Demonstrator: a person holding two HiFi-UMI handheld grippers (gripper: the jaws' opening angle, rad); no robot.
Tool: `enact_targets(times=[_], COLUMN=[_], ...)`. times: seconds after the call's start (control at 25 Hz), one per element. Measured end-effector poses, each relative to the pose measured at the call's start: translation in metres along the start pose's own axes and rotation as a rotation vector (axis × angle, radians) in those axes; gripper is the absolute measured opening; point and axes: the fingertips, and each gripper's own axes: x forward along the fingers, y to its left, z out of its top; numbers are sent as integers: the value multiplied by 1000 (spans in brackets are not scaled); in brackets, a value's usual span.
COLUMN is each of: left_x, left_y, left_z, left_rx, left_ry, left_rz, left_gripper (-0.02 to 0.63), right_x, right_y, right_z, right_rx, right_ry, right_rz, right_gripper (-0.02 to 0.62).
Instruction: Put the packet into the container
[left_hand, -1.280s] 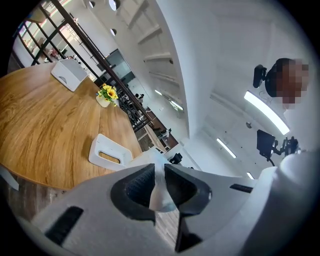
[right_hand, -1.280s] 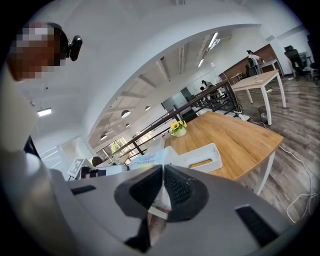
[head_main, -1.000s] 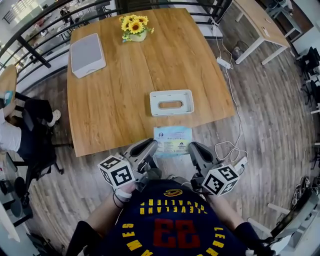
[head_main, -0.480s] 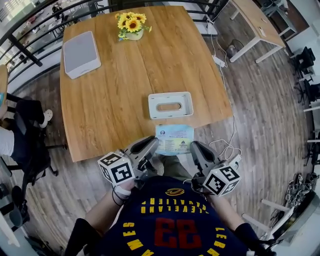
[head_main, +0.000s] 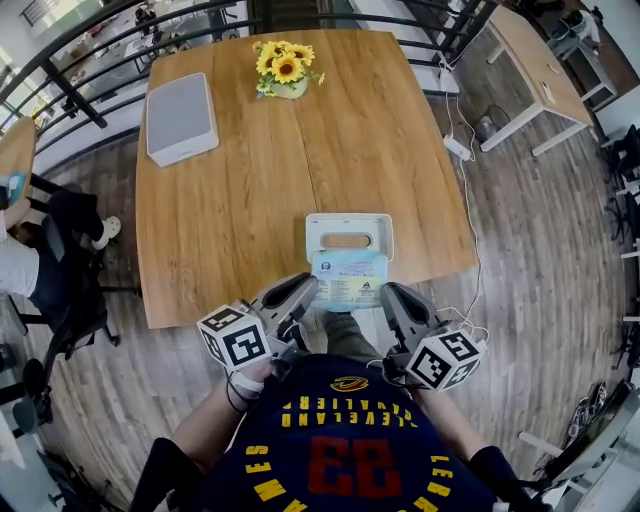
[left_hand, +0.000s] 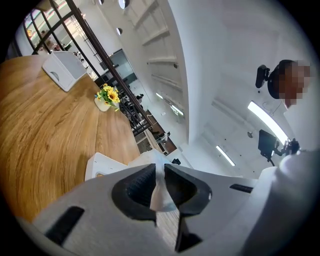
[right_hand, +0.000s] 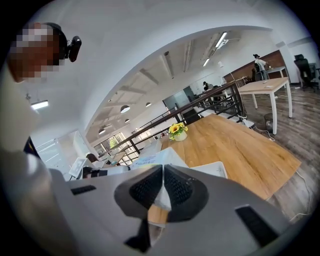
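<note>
The broad brown wooden table (head_main: 240, 210) has a smooth satin grain. The white rectangular container (head_main: 318, 232) looks like matt plastic. The pale blue printed packet (head_main: 347, 279) is thin, faintly glossy film (creased where pinched). The left gripper (head_main: 306, 288) and right gripper (head_main: 388, 294) have matt grey plastic shells with ribbed, rubbery black pads (left_hand: 136, 189).
</note>
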Motion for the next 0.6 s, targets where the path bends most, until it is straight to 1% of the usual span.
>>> enact_targets(times=[0.24,0.32,0.44,0.6], left_x=[34,47,67,84], left_y=[9,13,19,27], left_z=[11,15,24,27], left_rx=[2,16,60,83], left_ry=[-8,-10,-10,-10], left_rz=[70,103,158,218], left_gripper=[49,49,49,49], right_x=[27,36,48,64], right_y=[-37,-50,-66,-86], right_z=[22,27,35,38], right_rx=[63,50,-3,10], right_ry=[26,46,89,136], right_rz=[65,81,100,144], right_gripper=[20,20,20,20])
